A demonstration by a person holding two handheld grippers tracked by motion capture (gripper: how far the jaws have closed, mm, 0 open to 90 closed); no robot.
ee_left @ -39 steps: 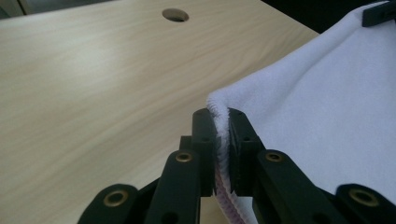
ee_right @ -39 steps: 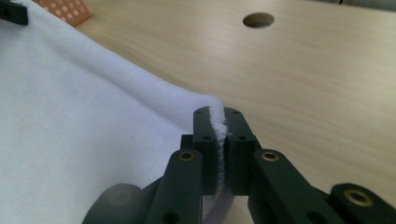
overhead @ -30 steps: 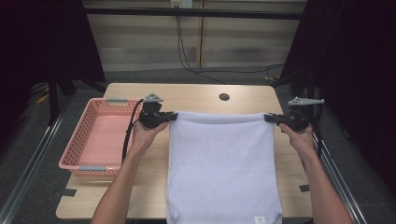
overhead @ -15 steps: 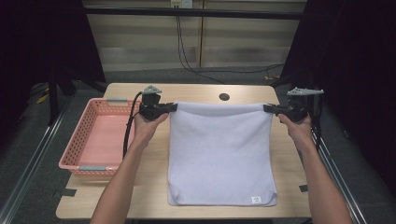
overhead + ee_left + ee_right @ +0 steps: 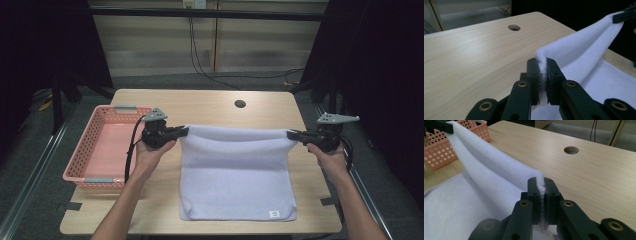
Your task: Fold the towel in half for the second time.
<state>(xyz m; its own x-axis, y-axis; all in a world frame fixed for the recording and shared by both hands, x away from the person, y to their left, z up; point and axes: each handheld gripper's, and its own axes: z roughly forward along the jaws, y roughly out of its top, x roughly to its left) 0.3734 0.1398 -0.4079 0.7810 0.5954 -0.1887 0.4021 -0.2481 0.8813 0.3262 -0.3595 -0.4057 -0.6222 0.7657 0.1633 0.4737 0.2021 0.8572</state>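
Left tongs (image 5: 183, 131) and right tongs (image 5: 292, 135) pinching white towel (image 5: 237, 175) corners, pink basket (image 5: 85, 157) beside

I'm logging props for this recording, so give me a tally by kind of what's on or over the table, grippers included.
Grippers: 2, the left gripper and the right gripper, each shut on a far corner of the towel.
Towels: 1, the white towel.
Baskets: 1, the pink basket.
Total: 4.
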